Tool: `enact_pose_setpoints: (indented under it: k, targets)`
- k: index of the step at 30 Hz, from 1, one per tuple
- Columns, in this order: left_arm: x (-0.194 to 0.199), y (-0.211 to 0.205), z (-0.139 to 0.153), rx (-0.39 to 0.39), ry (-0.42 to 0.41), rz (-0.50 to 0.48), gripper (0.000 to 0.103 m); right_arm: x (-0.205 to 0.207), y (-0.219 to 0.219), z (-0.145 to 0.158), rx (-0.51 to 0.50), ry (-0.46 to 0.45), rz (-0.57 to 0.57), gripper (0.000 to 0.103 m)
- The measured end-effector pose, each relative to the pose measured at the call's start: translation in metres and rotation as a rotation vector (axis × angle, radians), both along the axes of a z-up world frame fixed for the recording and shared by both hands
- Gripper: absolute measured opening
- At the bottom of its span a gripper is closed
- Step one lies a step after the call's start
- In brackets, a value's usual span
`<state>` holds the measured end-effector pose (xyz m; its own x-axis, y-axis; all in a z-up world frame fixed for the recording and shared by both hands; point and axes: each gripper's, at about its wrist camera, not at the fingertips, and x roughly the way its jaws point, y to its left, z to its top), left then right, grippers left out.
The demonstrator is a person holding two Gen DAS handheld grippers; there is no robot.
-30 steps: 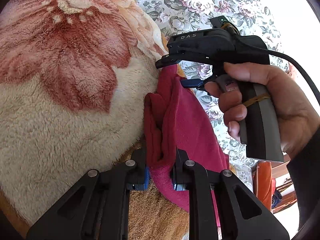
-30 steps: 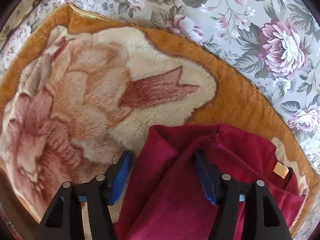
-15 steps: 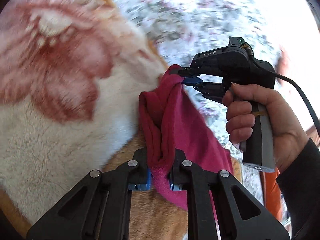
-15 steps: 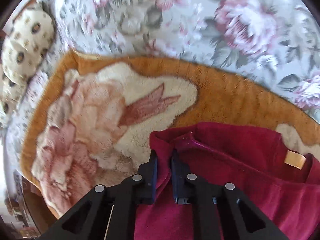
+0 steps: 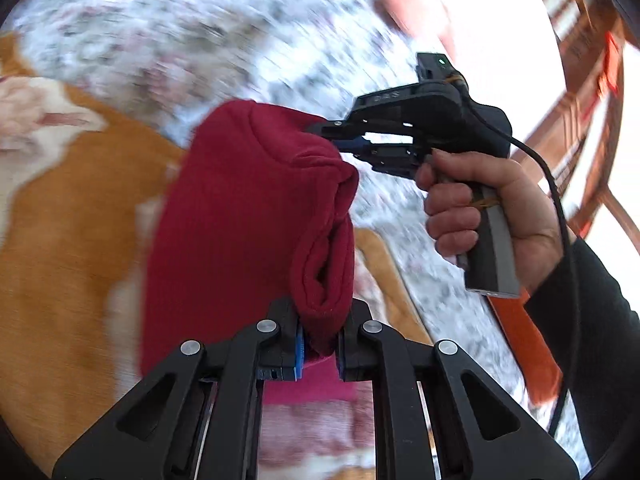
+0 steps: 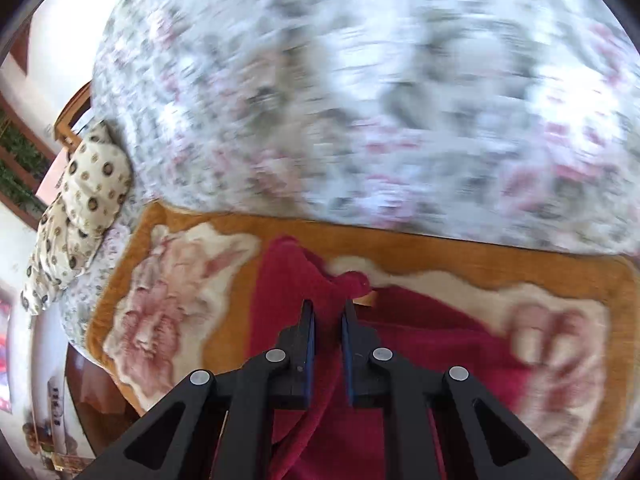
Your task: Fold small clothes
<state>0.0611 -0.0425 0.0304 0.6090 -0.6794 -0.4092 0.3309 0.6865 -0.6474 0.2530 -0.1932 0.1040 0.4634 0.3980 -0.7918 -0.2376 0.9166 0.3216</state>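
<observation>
A dark red garment (image 5: 240, 216) is lifted off the orange and cream plush blanket (image 5: 60, 240). My left gripper (image 5: 320, 344) is shut on a bunched edge of it at the bottom of the left wrist view. My right gripper (image 5: 344, 140), held in a hand, is shut on another edge further away, and the cloth sags between the two. In the right wrist view the right gripper (image 6: 328, 332) pinches the red garment (image 6: 360, 360), which trails down onto the blanket (image 6: 440, 256).
The blanket lies on a bed with a floral sheet (image 6: 360, 100). A cream patterned pillow (image 6: 76, 208) lies at the left. A wooden bed frame (image 5: 580, 100) and an orange item (image 5: 528, 344) show at the right.
Both grippers have lifted the garment off the blanket and swung it up and over. The right gripper closed on the cloth about a second ago. The background is blurred by motion.
</observation>
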Motion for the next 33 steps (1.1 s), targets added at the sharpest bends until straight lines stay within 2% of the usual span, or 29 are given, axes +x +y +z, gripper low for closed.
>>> enact_pose_setpoints:
  k: [6,10,13,15,17,19,20,22,23,24,25,27,29,30,31,33]
  targets:
    - [-0.004,-0.060,-0.023,0.077,0.068,-0.069,0.009,-0.006,-0.076,-0.036,-0.064,0.048,-0.061,0.011]
    - [0.001,-0.081,-0.049,0.138,0.126,-0.083,0.009,-0.007,-0.098,-0.067,-0.087,0.080,-0.081,0.011]
    - [0.012,-0.078,-0.061,0.100,0.202,-0.100,0.012,-0.008,-0.104,-0.094,-0.115,0.072,-0.102,0.011]
    - [0.008,-0.074,-0.059,0.102,0.223,-0.133,0.014,-0.012,-0.105,-0.103,-0.128,0.026,-0.134,0.012]
    - [0.004,-0.068,-0.050,0.113,0.223,-0.188,0.021,-0.015,-0.110,-0.107,-0.095,0.000,-0.173,0.014]
    - [-0.006,-0.059,-0.041,0.114,0.218,-0.237,0.037,-0.023,-0.122,-0.102,-0.020,-0.028,-0.230,0.014]
    - [-0.012,-0.053,-0.037,0.115,0.215,-0.261,0.042,-0.029,-0.128,-0.096,0.009,-0.060,-0.258,0.014]
    - [-0.025,-0.039,-0.027,0.141,0.190,-0.298,0.045,-0.047,-0.135,-0.077,0.042,-0.152,-0.280,0.014]
    - [-0.031,-0.032,-0.021,0.156,0.159,-0.300,0.045,-0.058,-0.135,-0.066,0.048,-0.199,-0.255,0.014]
    - [-0.034,-0.022,-0.013,0.173,0.119,-0.283,0.045,-0.074,-0.130,-0.054,0.052,-0.255,-0.184,0.015]
    - [-0.036,-0.011,-0.005,0.196,0.055,-0.236,0.045,-0.081,-0.122,-0.048,0.049,-0.279,-0.135,0.015]
    - [-0.022,0.006,0.001,0.211,-0.005,-0.151,0.045,-0.109,-0.099,-0.038,0.002,-0.341,0.036,0.015]
    - [0.003,0.012,-0.007,0.201,0.021,-0.116,0.043,-0.134,-0.072,-0.043,-0.075,-0.363,0.183,0.015]
    - [0.013,0.008,-0.015,0.185,0.049,-0.127,0.035,-0.143,-0.061,-0.049,-0.121,-0.373,0.231,0.015]
    - [0.022,0.000,-0.027,0.170,0.083,-0.146,0.029,-0.148,-0.053,-0.054,-0.157,-0.383,0.258,0.015]
    - [0.032,-0.008,-0.052,0.203,0.154,-0.159,0.024,-0.155,-0.039,-0.076,-0.267,-0.394,0.287,0.015]
